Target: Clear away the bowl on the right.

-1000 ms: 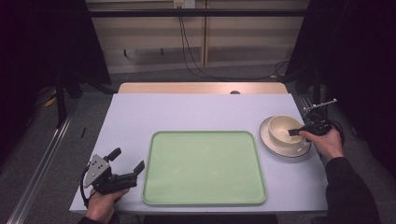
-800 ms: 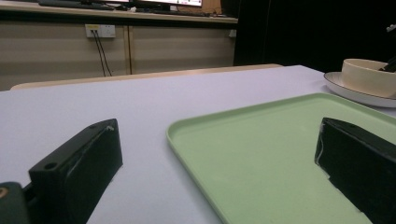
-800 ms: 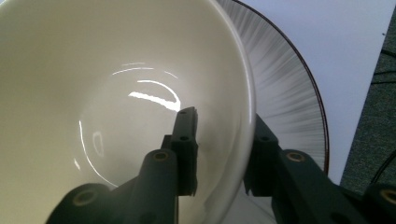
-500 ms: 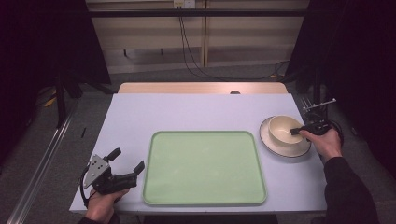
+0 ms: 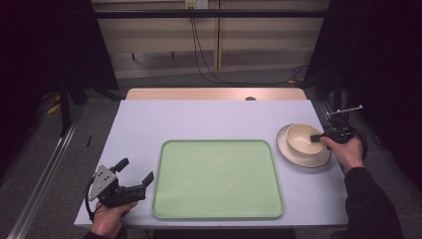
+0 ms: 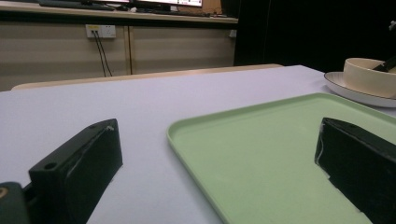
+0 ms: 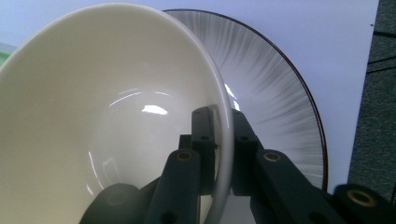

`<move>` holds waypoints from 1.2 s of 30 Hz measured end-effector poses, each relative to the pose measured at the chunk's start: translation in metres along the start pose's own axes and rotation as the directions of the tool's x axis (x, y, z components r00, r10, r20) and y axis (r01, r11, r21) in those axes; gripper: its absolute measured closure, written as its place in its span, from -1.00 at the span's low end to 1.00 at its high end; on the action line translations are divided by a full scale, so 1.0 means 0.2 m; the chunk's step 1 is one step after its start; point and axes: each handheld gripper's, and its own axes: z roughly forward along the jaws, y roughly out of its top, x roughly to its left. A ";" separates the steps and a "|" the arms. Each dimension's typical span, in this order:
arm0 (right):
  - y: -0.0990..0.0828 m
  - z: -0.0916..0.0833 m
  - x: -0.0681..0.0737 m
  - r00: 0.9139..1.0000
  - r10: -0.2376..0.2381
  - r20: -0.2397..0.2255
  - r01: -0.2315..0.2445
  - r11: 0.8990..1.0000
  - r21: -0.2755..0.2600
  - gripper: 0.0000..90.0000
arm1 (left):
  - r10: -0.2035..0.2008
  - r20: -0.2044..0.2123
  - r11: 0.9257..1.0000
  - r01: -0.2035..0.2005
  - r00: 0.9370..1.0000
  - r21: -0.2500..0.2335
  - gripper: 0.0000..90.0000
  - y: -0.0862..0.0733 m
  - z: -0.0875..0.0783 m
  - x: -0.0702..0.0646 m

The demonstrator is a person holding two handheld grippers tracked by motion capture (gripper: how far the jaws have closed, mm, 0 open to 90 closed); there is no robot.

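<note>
nothing has shifted over the last second: my right tool (image 7: 223,140) stays pinched on the cream bowl's (image 5: 304,137) rim, the bowl sitting on its plate (image 5: 293,156) at the counter's (image 5: 209,119) right. my left tool (image 5: 134,175) rests spread beside the green tray (image 5: 216,179), so i judge the lift hasn't begun.

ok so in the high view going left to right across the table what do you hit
left gripper → tray → plate → bowl → right gripper, shut on the bowl's rim

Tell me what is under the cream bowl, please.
The cream bowl stands on a plate with grey radial streaks and a dark rim. The bowl covers the plate's middle. The right gripper clamps the bowl's rim.
</note>
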 end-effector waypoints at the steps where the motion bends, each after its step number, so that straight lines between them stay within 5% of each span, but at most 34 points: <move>1: 0.00 0.00 0.00 1.000 0.003 0.004 -0.003 1.000 -0.006 0.87 | 0.000 0.000 1.000 0.000 1.000 0.001 -0.98 0.00 0.00 0.00; 36: -0.02 -0.06 -0.04 0.999 0.025 -0.046 -0.028 0.998 -0.057 0.86 | 0.005 0.010 1.000 -0.005 1.000 0.007 -0.99 0.00 0.00 0.00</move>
